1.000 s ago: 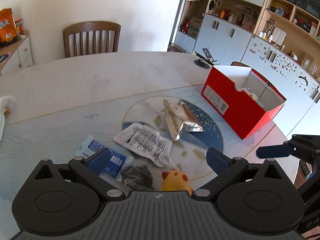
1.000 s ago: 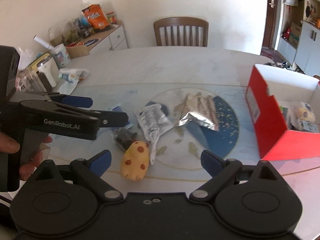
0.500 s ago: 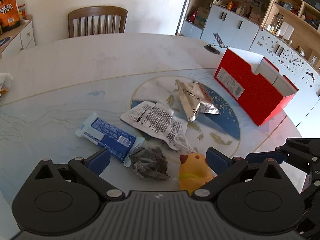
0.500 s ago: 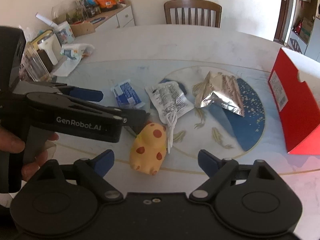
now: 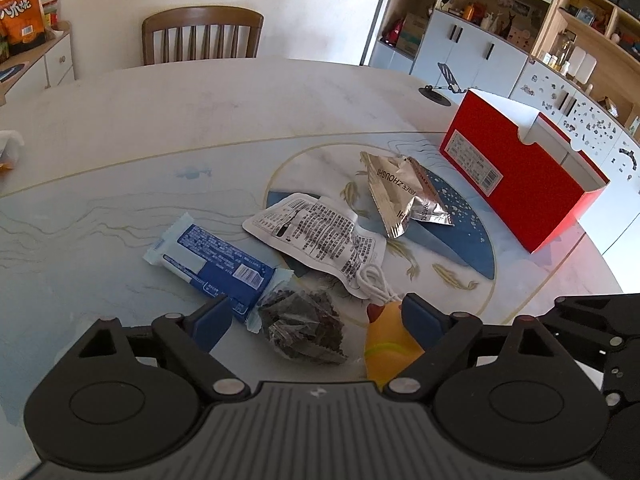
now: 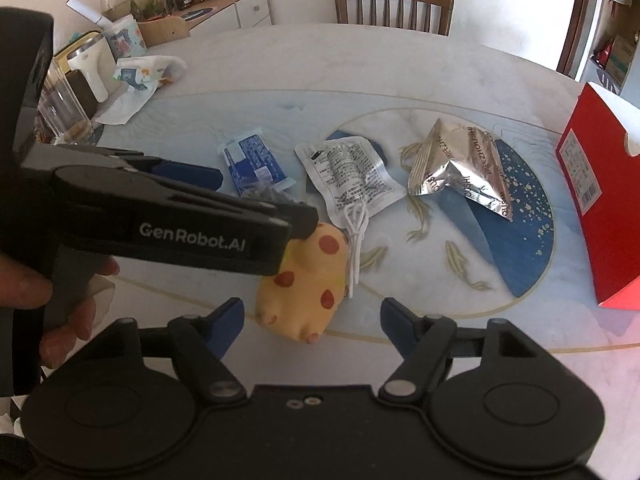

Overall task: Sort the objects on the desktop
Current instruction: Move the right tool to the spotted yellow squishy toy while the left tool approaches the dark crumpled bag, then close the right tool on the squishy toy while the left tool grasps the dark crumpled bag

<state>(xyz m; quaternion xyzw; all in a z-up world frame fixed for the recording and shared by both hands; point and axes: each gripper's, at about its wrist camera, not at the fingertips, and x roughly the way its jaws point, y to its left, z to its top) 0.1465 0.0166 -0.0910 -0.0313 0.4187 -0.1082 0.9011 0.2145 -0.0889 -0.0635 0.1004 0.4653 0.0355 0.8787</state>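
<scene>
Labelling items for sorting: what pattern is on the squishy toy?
Yellow toy with red-orange spots; the right wrist view shows it best.

Readable in white on the side of the left gripper [image 6: 208,184], just left of the yellow spotted toy [image 6: 308,280]: "GenRobot.AI". Printed in dark capitals along the crumpled silver foil packet [image 5: 404,196], right of the toy and further up the table: "ERZHOUSHI", with the first letters lost in a fold. Seen on the orange snack bag [image 5: 20,12] on the sideboard, far left and well beyond the toy: large Chinese characters, roughly "八爪烧". Dense black print and a barcode on the white pouch [image 5: 320,236] just beyond the toy, too small to read. Likewise the blue wrapper [image 5: 216,260] left of it and the label on the red box [image 5: 516,176], both illegible.
</scene>
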